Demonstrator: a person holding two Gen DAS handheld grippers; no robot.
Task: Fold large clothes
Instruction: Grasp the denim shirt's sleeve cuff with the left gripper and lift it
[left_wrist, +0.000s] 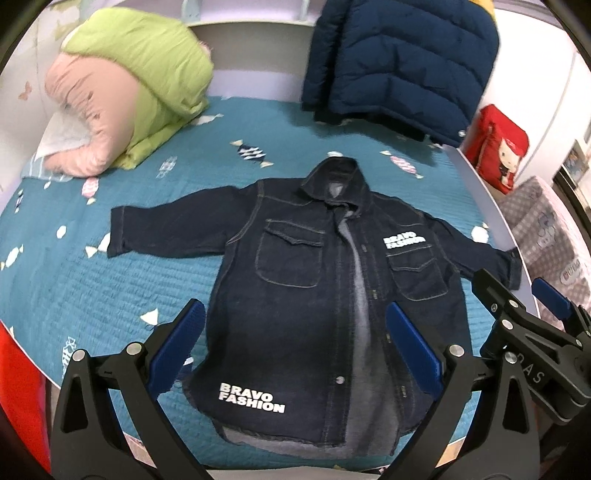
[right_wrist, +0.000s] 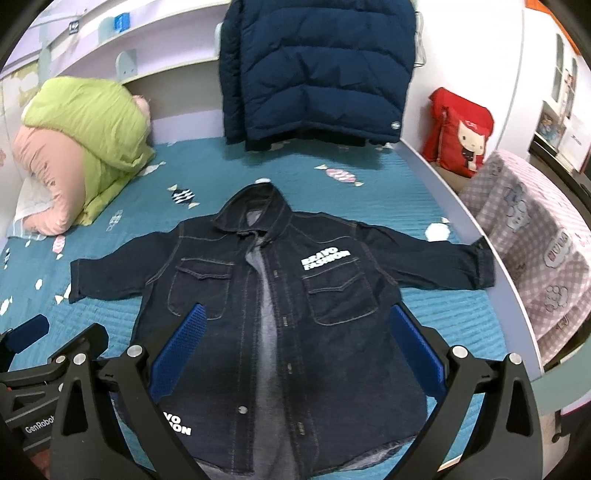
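We see denim jacket (left_wrist: 317, 280) (right_wrist: 273, 295) spread flat, front up, on teal bedspread (left_wrist: 74, 280) (right_wrist: 369, 206), sleeves out to both sides, front unbuttoned, grey lining showing. Our left gripper (left_wrist: 295, 343) hovers above jacket's lower hem, fingers spread wide, holding nothing. Our right gripper (right_wrist: 299, 343) hovers over lower front, fingers likewise wide apart, empty. Green and pink quilt (left_wrist: 129, 92) (right_wrist: 81, 147) bundled at far left. Navy puffer jacket (left_wrist: 399, 62) (right_wrist: 317, 66) hangs at headboard. Red cushion (left_wrist: 498, 147) (right_wrist: 458, 129) at right, beside bed.

Teal quilted bed (left_wrist: 66, 280): dark denim jacket (left_wrist: 295, 314) spread flat; green-pink duvet (left_wrist: 129, 103) far-left corner.
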